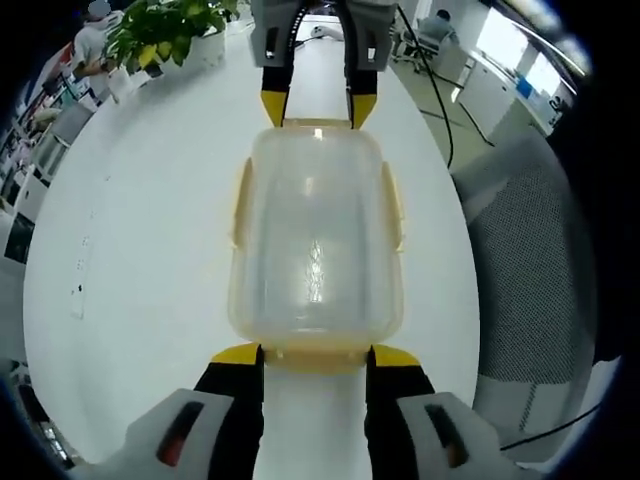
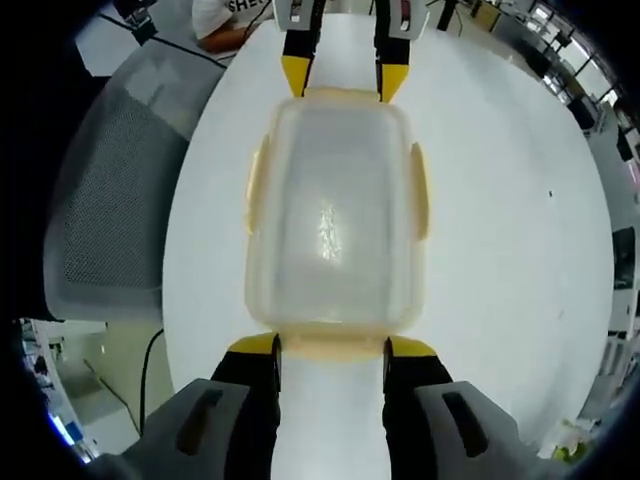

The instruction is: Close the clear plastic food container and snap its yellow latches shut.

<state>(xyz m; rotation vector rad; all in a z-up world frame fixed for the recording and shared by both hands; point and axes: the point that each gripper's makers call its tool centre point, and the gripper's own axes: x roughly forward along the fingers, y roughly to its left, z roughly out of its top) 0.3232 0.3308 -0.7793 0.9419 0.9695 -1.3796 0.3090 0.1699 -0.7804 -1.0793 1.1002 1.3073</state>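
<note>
The clear rectangular plastic food container (image 1: 316,250) with pale yellow latches sits lid-on upon the white round surface (image 1: 140,260), lying between the two hand-held grippers. The left hand-held gripper (image 1: 315,356) has its yellow-tipped jaws spread, flanking the latch on the container's near end. Opposite, the right hand-held gripper (image 2: 332,349) is likewise spread at the other end's latch. A grey mesh chair (image 2: 105,200) stands beside the surface.

Clear, cloudy plastic container (image 1: 315,240) with glossy lid and yellow plastic latches (image 1: 393,205); smooth matt white table (image 1: 150,250); grey mesh chair (image 1: 540,270)
</note>
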